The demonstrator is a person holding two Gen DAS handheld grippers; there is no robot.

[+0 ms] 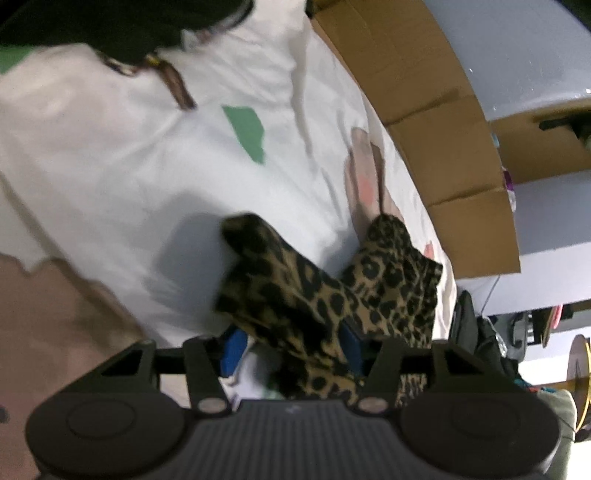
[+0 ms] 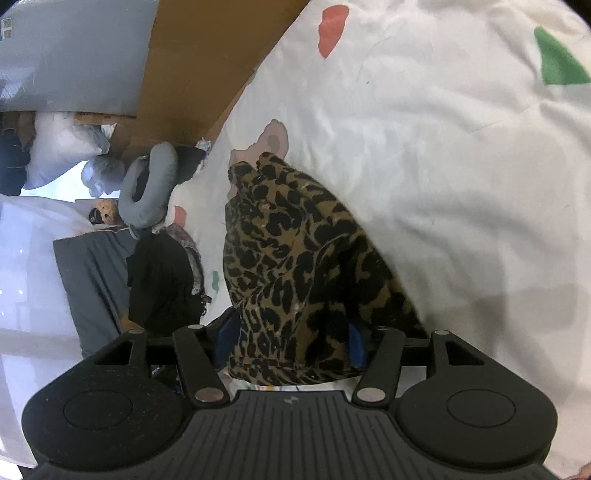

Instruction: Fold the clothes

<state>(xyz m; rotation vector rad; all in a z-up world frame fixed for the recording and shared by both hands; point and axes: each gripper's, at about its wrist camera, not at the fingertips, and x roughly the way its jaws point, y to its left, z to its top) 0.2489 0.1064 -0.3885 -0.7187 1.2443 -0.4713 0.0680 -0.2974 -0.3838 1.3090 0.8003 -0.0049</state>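
Note:
A leopard-print garment (image 1: pixel 332 291) hangs bunched between both grippers above a white bedsheet (image 1: pixel 129 177) with green, pink and tan patches. In the left wrist view my left gripper (image 1: pixel 291 347) is shut on the cloth, which covers most of its blue pads (image 1: pixel 234 350). In the right wrist view the same leopard-print garment (image 2: pixel 291 258) rises in a heap from my right gripper (image 2: pixel 291 343), which is shut on it, blue pads (image 2: pixel 356 343) showing at either side. The fingertips of both grippers are hidden by fabric.
Cardboard boxes (image 1: pixel 424 122) line the sheet's edge against a pale wall. A black garment (image 1: pixel 92 26) lies at the sheet's far corner. Beside the bed in the right wrist view are a grey neck pillow (image 2: pixel 149 184), dark clothes (image 2: pixel 159 277) and white bags (image 2: pixel 62 147).

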